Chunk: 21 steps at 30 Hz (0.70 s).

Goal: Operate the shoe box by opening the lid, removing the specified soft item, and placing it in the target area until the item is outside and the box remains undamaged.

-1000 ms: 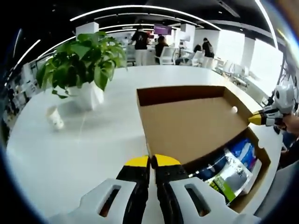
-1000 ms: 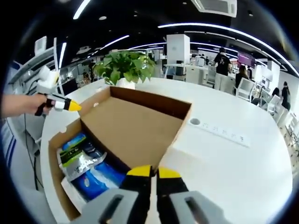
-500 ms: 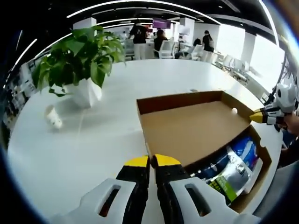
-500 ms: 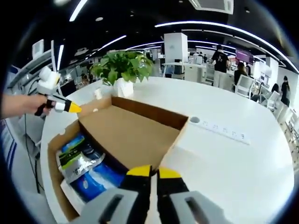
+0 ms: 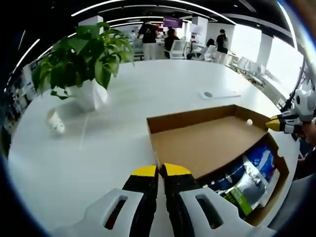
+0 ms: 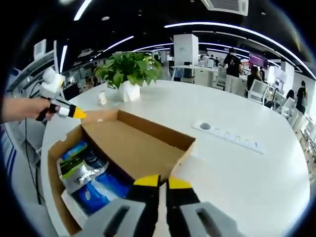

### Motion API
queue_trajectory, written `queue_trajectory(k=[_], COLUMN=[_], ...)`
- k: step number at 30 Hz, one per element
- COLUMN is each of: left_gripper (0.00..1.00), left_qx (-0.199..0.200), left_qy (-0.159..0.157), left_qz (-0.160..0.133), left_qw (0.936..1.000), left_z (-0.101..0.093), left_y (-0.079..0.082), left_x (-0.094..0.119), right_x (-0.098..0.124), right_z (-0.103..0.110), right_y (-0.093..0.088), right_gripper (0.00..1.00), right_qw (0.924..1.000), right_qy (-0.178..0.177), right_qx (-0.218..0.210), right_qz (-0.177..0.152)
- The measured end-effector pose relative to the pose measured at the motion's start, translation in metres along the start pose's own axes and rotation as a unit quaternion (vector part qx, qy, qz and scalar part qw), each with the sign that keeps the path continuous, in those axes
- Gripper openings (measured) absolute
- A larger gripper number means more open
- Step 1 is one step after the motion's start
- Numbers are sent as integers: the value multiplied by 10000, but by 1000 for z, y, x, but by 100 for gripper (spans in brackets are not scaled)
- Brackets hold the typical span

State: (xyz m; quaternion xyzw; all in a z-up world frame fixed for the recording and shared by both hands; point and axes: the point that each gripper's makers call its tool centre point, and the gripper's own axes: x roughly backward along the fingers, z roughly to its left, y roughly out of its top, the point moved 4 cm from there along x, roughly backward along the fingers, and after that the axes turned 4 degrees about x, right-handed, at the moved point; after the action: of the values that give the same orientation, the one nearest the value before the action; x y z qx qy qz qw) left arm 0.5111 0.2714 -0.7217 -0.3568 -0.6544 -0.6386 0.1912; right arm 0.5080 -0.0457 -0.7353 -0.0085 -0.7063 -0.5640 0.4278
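Box (image 5: 269, 170): brown cardboard shoe box on the white table, open; in the left gripper view it lies at 4 o'clock, in the right gripper view (image 6: 59, 195) at 8 o'clock.
Lid (image 5: 207, 143): hinged on the box's long side, swung up and back, tilted low over the table, plain brown inside facing up; in the right gripper view (image 6: 133, 148) it sits just past the claw tips.
Table (image 5: 98, 148): large, white, round-edged; carries the box, the plant, a cup and a power strip.
Plant (image 5: 81, 59): leafy green in a white pot, at 10 o'clock in the left gripper view, well apart from the box; at 11 o'clock in the right gripper view (image 6: 129, 71).
Soft packs (image 5: 247, 180): blue, white and green pouches lying inside the box under the lid's near edge; seen too in the right gripper view (image 6: 86, 180).
Left claw (image 5: 159, 171): yellow tips pressed together at the lid's near corner; whether cardboard is pinched between them I cannot tell. In the right gripper view (image 6: 79, 114) its yellow tip touches the box's far corner at 9 o'clock.
Right claw (image 6: 159, 181): tips closed together at the lid's edge; a pinch on the cardboard cannot be made out. In the left gripper view (image 5: 273, 124) at 3 o'clock.
Power strip (image 6: 229, 138): white, flat on the table at 2 o'clock, apart from the box.
Cup (image 5: 56, 122): small, white, near the plant at 9 o'clock.
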Motion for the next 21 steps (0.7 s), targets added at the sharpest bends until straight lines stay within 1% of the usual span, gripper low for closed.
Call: queue_trajectory(k=[10,13,15,17,21], left_gripper=[1,2,2,2,2], left_qx=[174,123,73,93,83], left_qy=[15,35,49,53,29], left_qz=[-18,-31,-54,-103,-161], left_qw=[9998,9999,9999,9999,9998], left_z=[0,-2,-3,-3,-3], left_y=[-1,-1,-1,-2,-3], left_x=[-1,0,1,2,4], right_x=[-1,-1,0,0,1], right_z=[0,-1,0,1,1], right_y=[0,0,0,0,0], right_gripper=[0,0,0,0,1], right_qw=[10000,10000,10000,9999,9999], right_qy=[-1,-7,-5,-8,-3], right_qx=[-5,-24,43,121,102], right_qz=[44,51,66,85,72])
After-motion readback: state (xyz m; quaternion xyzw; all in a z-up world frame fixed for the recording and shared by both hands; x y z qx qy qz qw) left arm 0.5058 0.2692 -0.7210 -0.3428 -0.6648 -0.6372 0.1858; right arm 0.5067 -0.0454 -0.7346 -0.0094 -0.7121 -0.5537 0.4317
